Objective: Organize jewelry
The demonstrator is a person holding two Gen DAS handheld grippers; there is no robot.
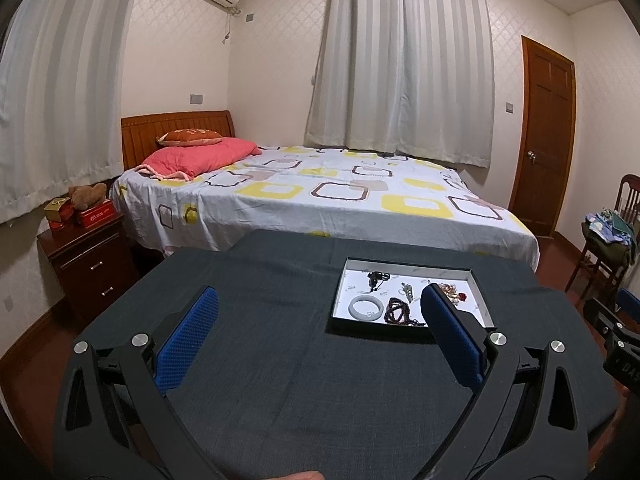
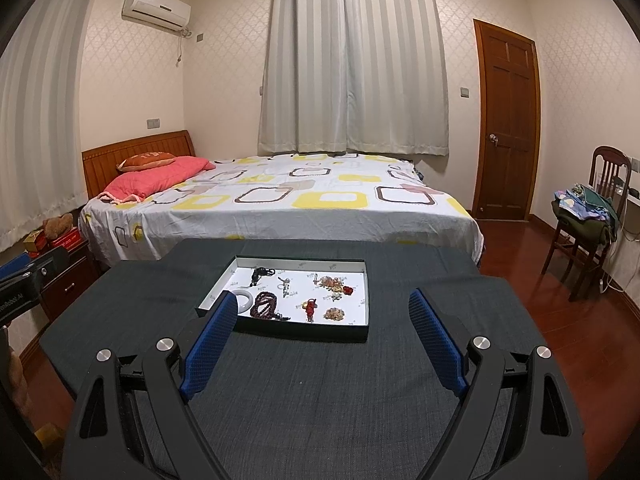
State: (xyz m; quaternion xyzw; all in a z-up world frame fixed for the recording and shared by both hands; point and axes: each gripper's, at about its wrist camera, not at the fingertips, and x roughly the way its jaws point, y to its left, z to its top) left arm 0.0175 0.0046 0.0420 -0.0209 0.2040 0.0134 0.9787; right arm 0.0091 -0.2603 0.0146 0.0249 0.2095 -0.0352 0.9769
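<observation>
Jewelry [image 2: 304, 294] already lies spread inside the tray [image 2: 360, 334] on the bench [image 2: 320, 392], both my hand-held grippers [image 1: 320, 312] [image 2: 320, 316] hover wide open and empty, so I judge either sorting pending or finished.

Both wrist views toward tray [image 1: 404, 266] (shared)

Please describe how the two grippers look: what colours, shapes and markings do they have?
Both the left gripper and the right gripper have matte black angular frames with cut-out openings and round silver bolts. The fingers carry blue pads with a fine dotted texture. White lettering shows on the black bodies, only partly readable. No cables or sleeves are visible.
</observation>
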